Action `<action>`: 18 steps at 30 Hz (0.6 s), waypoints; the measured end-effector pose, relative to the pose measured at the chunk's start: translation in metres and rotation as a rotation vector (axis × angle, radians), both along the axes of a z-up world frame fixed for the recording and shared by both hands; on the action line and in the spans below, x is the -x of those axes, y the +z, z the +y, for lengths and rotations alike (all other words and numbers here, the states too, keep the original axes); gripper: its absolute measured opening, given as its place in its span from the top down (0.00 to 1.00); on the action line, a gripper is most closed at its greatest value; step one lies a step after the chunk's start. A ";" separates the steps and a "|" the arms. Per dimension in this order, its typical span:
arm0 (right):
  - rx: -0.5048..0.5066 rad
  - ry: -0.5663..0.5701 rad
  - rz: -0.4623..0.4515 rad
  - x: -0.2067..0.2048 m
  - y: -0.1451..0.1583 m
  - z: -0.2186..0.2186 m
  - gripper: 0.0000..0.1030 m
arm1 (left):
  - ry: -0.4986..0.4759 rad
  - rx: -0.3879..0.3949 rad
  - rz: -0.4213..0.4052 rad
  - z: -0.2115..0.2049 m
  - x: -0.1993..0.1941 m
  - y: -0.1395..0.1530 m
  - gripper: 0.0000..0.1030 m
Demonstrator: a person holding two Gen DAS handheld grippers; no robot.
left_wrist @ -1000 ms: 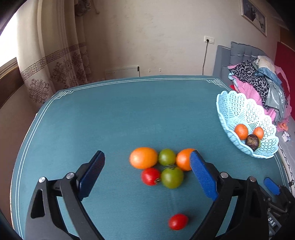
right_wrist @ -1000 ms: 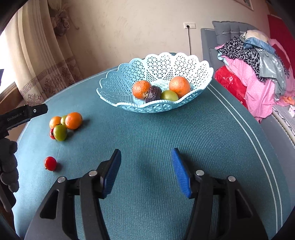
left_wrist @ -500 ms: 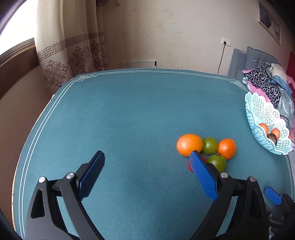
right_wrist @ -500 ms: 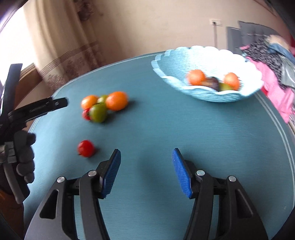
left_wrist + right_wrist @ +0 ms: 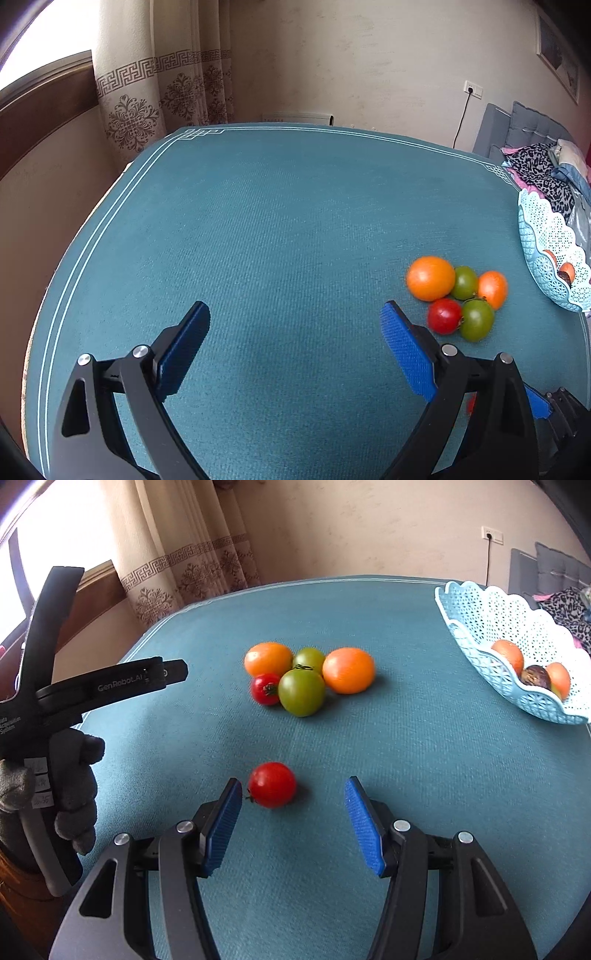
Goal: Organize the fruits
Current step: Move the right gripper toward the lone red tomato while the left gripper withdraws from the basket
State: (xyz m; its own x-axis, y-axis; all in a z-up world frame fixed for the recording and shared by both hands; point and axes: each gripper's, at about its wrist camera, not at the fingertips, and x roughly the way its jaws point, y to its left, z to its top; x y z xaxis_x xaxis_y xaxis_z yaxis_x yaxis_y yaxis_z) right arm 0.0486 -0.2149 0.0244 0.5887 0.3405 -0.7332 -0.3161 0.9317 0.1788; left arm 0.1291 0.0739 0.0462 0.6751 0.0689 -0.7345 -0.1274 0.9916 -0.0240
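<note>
The left claw (image 5: 295, 325) is hanging wide open over the blue-green worktop (image 5: 277, 221), with nothing between its blue pads (image 5: 404, 350). Five fruits are sitting bunched together to its right: a big orange one (image 5: 430, 278), a small orange one (image 5: 493, 289), two green ones (image 5: 476, 319) and a red tomato (image 5: 444, 316). A light blue basket (image 5: 546, 251) is standing at the right edge.
</note>
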 end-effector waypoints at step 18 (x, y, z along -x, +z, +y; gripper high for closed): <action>0.087 0.026 -0.034 -0.011 -0.007 0.029 0.59 | 0.033 0.015 0.024 0.018 -0.005 -0.009 0.08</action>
